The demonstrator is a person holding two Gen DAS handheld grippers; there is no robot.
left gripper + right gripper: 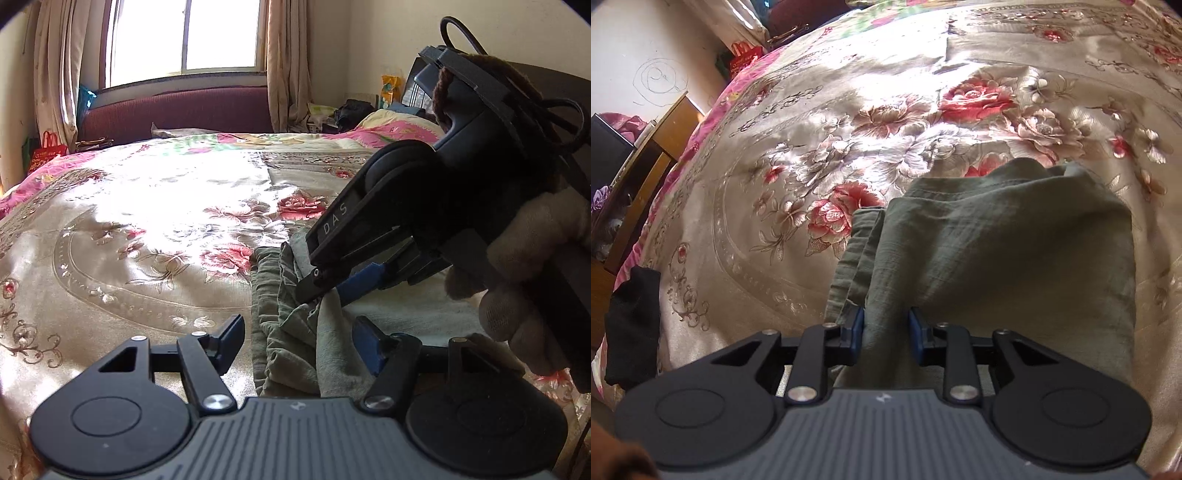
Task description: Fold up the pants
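Olive-green pants (1004, 251) lie folded in a thick stack on the floral bedspread (812, 147). My right gripper (886, 338) is shut on the near edge of the pants, with cloth bunched between its blue pads (857, 332). In the left wrist view the pants (288, 332) lie just ahead and the right gripper (325, 286) pinches their top layer from the right. My left gripper (299, 341) is open, its fingers spread either side of the pants' edge, holding nothing.
A dark red headboard (177, 110) and a window (184, 37) stand beyond the bed. Clutter and a pillow (399, 125) sit at the far right. A black cloth (631, 325) lies at the bed's left edge, near a wooden cabinet (646, 177).
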